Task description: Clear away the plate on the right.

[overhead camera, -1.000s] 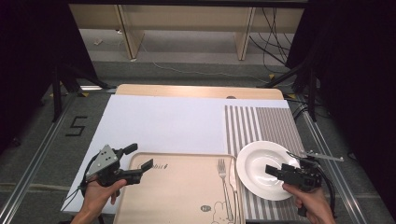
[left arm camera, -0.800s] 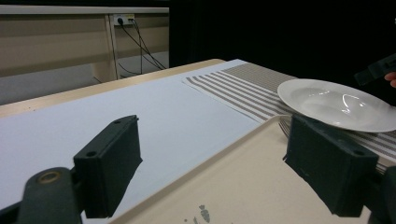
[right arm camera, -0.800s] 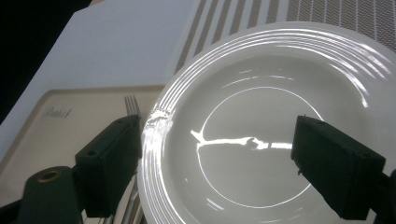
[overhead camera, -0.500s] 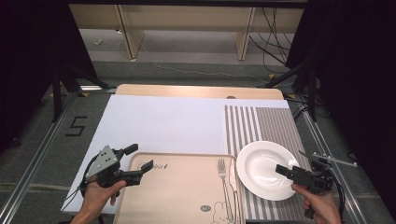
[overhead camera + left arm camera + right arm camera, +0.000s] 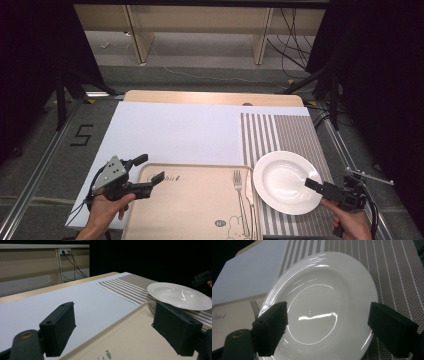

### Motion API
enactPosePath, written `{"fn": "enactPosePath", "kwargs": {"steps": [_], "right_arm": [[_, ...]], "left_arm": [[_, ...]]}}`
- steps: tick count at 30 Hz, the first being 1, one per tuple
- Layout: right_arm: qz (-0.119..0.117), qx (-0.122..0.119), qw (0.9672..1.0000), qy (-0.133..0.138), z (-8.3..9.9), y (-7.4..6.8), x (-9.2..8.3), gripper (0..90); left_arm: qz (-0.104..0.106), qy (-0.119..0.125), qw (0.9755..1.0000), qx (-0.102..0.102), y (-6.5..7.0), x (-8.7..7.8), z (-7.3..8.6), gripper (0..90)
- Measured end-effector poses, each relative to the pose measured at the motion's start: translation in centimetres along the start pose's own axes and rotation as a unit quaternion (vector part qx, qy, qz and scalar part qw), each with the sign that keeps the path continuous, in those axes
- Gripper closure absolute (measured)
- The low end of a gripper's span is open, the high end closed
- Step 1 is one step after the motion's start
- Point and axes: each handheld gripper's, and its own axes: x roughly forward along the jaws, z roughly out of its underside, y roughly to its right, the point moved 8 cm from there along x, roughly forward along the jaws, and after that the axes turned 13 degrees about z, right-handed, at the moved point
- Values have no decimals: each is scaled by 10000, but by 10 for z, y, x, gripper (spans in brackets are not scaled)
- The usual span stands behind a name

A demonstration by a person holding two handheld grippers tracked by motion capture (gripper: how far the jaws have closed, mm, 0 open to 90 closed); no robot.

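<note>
Now | left gripper (image 5: 148,175) wide, empty | right gripper (image 5: 314,184) wide, over plate (image 5: 280,175)

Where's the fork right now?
In the high view the fork lies along the right edge of the tray, tines pointing away from the person, just left of the white plate.

The plate (image 5: 322,307) is set on the mat (image 5: 397,272) just beyond the right gripper's fingers (image 5: 270,330) (tray (image 5: 234,320) leftward).
</note>
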Motion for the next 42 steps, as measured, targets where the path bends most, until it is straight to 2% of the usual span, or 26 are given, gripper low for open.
{"fn": "enactPosePath", "kwargs": {"steps": [3, 5, 6, 7, 8, 10, 16, 17, 18, 19, 20, 24, 26, 30, 34, 36, 38, 40, 41, 42], "right_arm": [[-40, 137, 9999, 35, 0, 4, 2, 176], [-56, 132, 9999, 41, 0, 7, 3, 176], [-39, 191, 9998, -35, 1, 8, 4, 177], [-87, 152, 9998, -51, 2, 10, 5, 178], [-168, 358, 9990, -229, 3, 8, 2, 185], [-92, 337, 9992, -184, 4, 12, 5, 191], [-289, 552, 9972, -421, 8, 16, 6, 194], [-197, 485, 9977, -427, 9, 17, 8, 194], [-212, 463, 9977, -449, 9, 17, 8, 194], [-168, 498, 9974, -489, 10, 18, 8, 197], [-200, 655, 9963, -521, 10, 16, 7, 199], [-213, 701, 9949, -694, 14, 17, 11, 203], [-337, 758, 9936, -762, 15, 16, 11, 203], [-333, 717, 9927, -907, 19, 14, 14, 213], [-458, 688, 9925, -904, 20, 13, 15, 221], [-483, 816, 9906, -990, 20, 12, 17, 225], [-583, 742, 9905, -1003, 21, 13, 16, 240], [-668, 967, 9883, -968, 19, 10, 17, 246], [-715, 878, 9886, -988, 20, 11, 17, 248], [-780, 917, 9874, -1026, 21, 11, 17, 251]], "left_arm": [[0, -15, 10000, 0, 0, 0, 0, 173], [-4, -44, 10000, 5, 0, 0, 1, 173], [-3, -45, 10000, 3, 0, 0, 1, 173], [-4, -44, 10000, 3, 0, 0, 1, 173], [-11, -40, 10000, 1, 0, 0, 0, 173], [16, 3, 10000, 1, 0, 0, 0, 173], [-16, -36, 10000, -14, 0, 0, 1, 173], [-17, -37, 10000, -17, 0, 0, 1, 173], [-20, -42, 10000, -7, 0, 0, 1, 173], [-15, -40, 10000, -13, 0, 0, 1, 173], [-13, -42, 10000, -11, 0, 0, 1, 173], [-17, -37, 10000, -12, 0, 0, 0, 173], [-13, -35, 10000, -13, 0, 0, 0, 173], [-4, -40, 10000, -4, 0, 0, 1, 172], [1, -40, 10000, -8, 0, 0, 1, 172], [-8, -39, 10000, -6, 0, 0, 0, 172], [-10, -37, 10000, -4, 0, 0, 0, 172], [20, 6, 10000, -7, 0, 0, 0, 172], [4, -11, 10000, -3, 0, 0, 0, 172], [-16, -37, 10000, -6, 0, -1, 0, 172]]}}
